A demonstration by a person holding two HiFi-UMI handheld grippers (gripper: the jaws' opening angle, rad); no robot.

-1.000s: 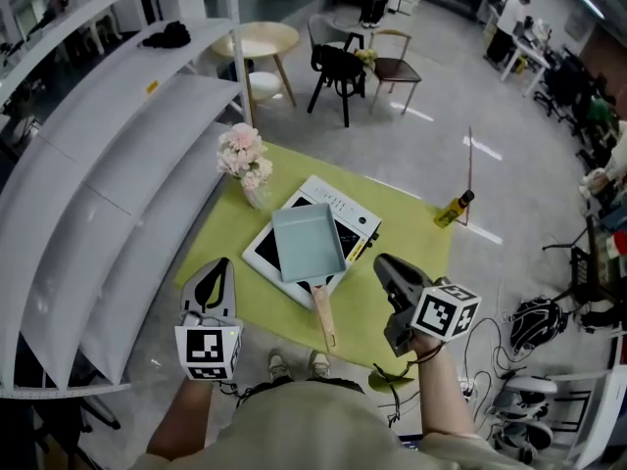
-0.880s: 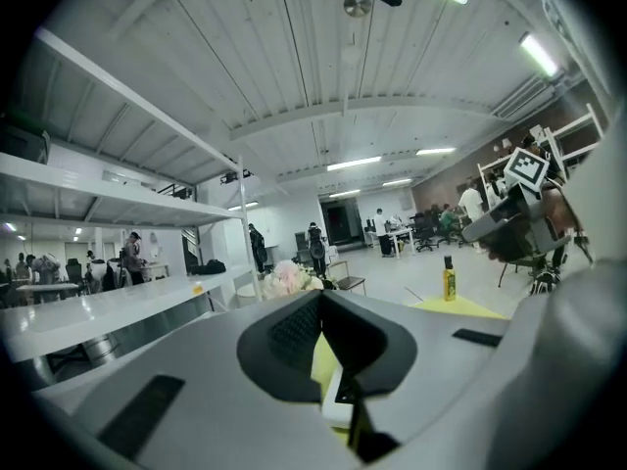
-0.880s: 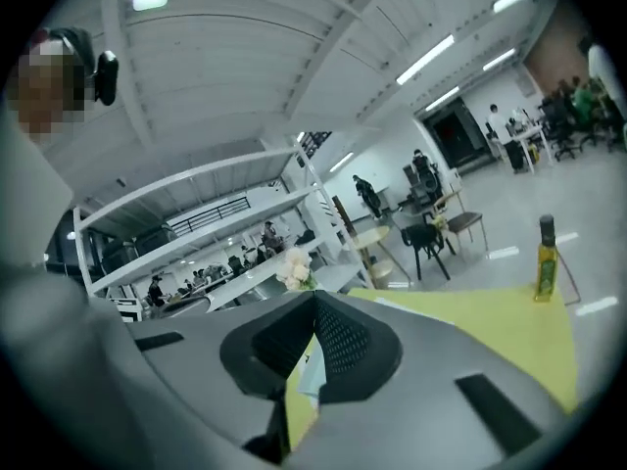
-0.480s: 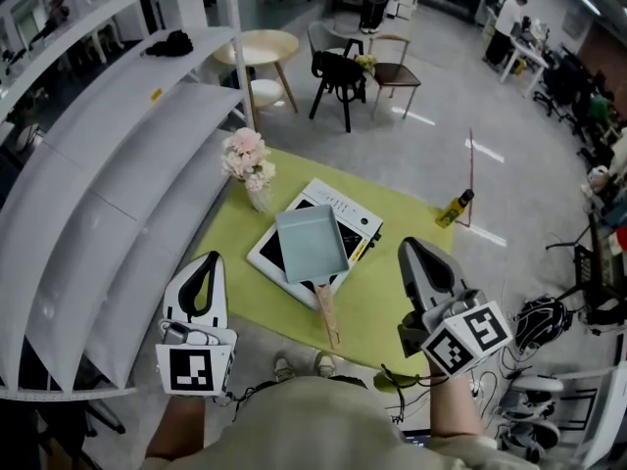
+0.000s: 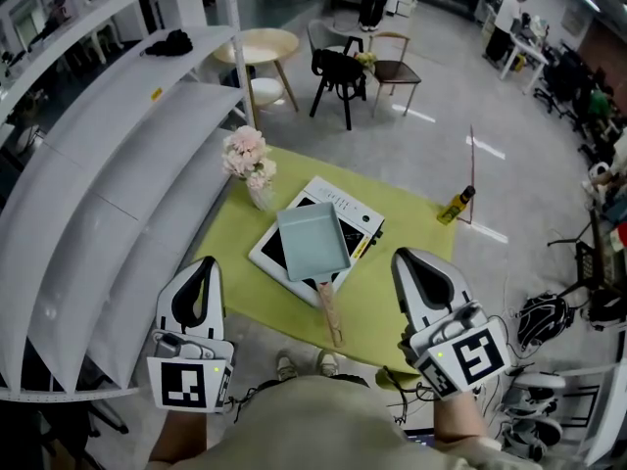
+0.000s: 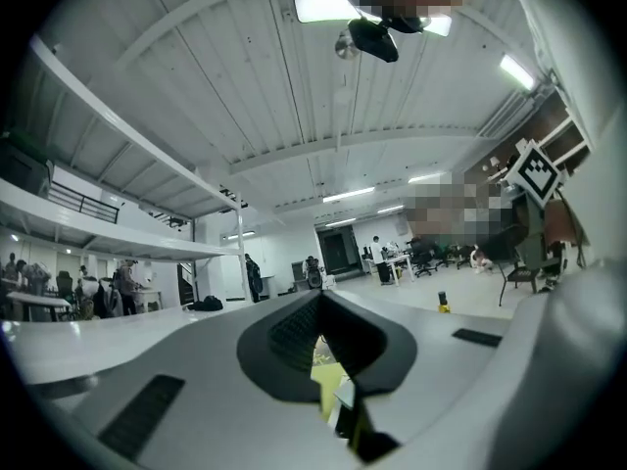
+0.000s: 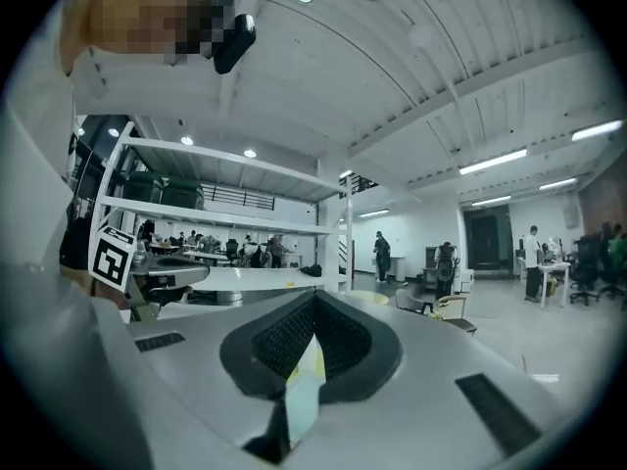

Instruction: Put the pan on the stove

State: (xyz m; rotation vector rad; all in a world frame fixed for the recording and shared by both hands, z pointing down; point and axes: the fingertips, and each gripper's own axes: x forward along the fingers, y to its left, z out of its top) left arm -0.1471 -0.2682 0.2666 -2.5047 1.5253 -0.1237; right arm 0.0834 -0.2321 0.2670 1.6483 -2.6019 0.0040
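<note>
Pan (image 5: pixel 312 242): rested on the stove (image 5: pixel 343 207), ahead of and between both grippers; placement looked done.
Left gripper (image 5: pixel 205 264): jaws pressed together, empty, well apart from the pan.
Right gripper (image 5: pixel 415 262): likewise pressed together, empty.

Bright, even overhead light, with soft, short shadows. In the head view, pale glare streaks the floor (image 5: pixel 416 114) far beyond the right gripper (image 5: pixel 413 258), and the wide lens bows the shelves (image 5: pixel 118 164) on the outer side of the left gripper (image 5: pixel 208 264). Both gripper views sit inside a round black vignette. A ceiling panel (image 6: pixel 328 6) above the left gripper burns out white, and strip lights (image 7: pixel 493 162) glow above the right. The jaws, close to each lens, are blurred; the background beyond them is sharper.
</note>
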